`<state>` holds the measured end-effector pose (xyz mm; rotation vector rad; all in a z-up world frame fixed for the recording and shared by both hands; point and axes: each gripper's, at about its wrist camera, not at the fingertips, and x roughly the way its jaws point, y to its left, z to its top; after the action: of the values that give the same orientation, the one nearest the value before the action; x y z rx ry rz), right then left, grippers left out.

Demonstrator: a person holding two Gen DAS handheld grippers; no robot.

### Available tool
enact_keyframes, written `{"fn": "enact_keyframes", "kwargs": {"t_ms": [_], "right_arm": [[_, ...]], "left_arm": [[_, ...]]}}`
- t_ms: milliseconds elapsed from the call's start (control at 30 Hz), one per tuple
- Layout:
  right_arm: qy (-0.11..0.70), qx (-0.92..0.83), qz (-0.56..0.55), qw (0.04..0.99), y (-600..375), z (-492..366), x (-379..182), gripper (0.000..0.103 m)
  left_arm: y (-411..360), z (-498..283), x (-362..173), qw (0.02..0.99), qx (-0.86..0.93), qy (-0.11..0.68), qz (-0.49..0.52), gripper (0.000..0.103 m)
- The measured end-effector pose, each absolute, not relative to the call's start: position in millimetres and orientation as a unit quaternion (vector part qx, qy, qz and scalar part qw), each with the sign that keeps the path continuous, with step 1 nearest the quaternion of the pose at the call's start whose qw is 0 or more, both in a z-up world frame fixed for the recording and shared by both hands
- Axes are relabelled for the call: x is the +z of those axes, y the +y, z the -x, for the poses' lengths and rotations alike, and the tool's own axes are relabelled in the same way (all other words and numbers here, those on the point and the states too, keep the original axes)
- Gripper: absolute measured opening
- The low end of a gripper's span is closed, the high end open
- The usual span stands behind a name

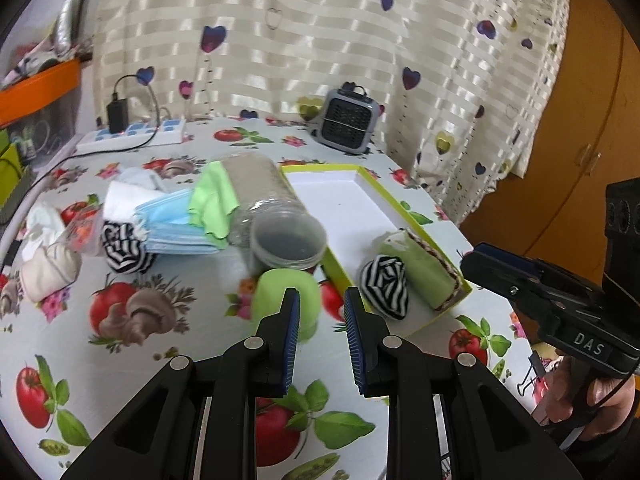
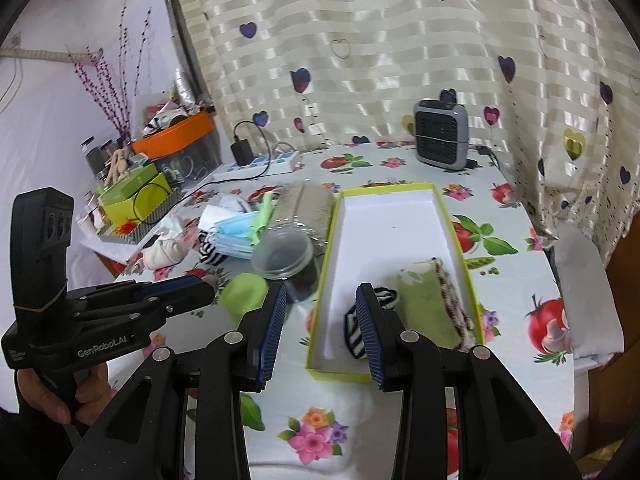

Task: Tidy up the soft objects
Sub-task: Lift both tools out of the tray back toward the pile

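Note:
A yellow-green box [image 1: 408,210] [image 2: 460,236] with a white inside lies on the table. In it lie a striped black-and-white sock [image 1: 386,286] [image 2: 354,332] and a folded green cloth [image 1: 420,270] [image 2: 426,308]. My left gripper [image 1: 322,318] is open and empty, just in front of a green sponge [image 1: 286,294] [image 2: 244,294]. My right gripper [image 2: 322,316] is open and empty, above the box's near end; it also shows in the left wrist view [image 1: 486,256]. A pile at the left holds blue face masks [image 1: 172,224], a green cloth [image 1: 212,200], another striped sock [image 1: 122,250] and white cloths [image 1: 48,268].
A clear plastic jar [image 1: 272,208] [image 2: 298,220] lies on its side between the pile and the box. A small grey heater [image 1: 348,120] and a power strip [image 1: 132,138] stand at the back by the curtain. An orange tub [image 2: 176,136] and clutter stand left.

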<state>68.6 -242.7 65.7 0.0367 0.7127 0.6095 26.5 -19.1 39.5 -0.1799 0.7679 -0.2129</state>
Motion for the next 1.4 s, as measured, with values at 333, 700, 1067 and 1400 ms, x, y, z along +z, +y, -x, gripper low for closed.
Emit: {"fn": "enact_keyframes", "kwargs": {"t_ms": [333, 700, 1067, 1400], "right_arm": [[0.340, 0.314, 0.007, 0.886, -217, -61, 68, 0.038], [0.341, 0.348, 0.036, 0.873, -180, -63, 66, 0.044], [0.341, 0.368, 0.063, 0.863, -138, -85, 70, 0.044], [0.366, 0.370, 0.096, 0.848, -92, -143, 68, 0.044]], "left_arm": [[11, -18, 30, 0.918, -0.078, 0.376, 0.102, 0.022], [56, -13, 17, 0.915, -0.027, 0.380, 0.132, 0.022], [82, -18, 8, 0.910, -0.006, 0.385, 0.150, 0.022], [102, -33, 6, 0.910, 0.001, 0.381, 0.164, 0.022]]}}
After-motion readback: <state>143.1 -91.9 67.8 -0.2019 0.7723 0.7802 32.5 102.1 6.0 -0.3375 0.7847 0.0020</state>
